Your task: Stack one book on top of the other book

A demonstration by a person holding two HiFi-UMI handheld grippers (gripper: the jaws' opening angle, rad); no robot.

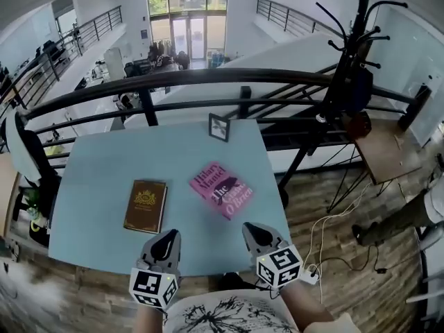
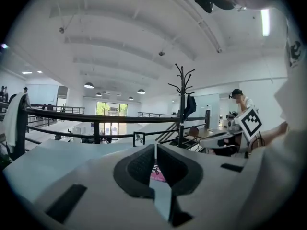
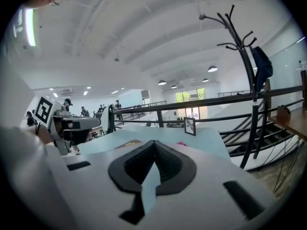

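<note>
**A:** How do the jaws stand?

**B:** On both the left gripper (image 1: pixel 168 237) and the right gripper (image 1: pixel 253 230) they are pressed together, with nothing between them. Both sit at the near edge of the pale blue surface (image 1: pixel 97 179).

**A:** And the books?

**B:** They lie flat and apart, just beyond the jaws. The brown book (image 1: pixel 146 206) is ahead of the left gripper. The pink book (image 1: pixel 222 189) is ahead of the right one, lying askew.

**A:** How would they handle?

**B:** The brown one looks like a stiff hardcover. The pink one is probably lighter and bendier, with a slick cover. I'd pinch the pink one by its spine edge, though getting a jaw under a flat-lying book may be fiddly.

**A:** Any writing?

**B:** The pink cover reads "Hilary Mantel" and "The … O'Brien", but I can't read the middle word. The brown cover shows only a gold emblem.
</note>
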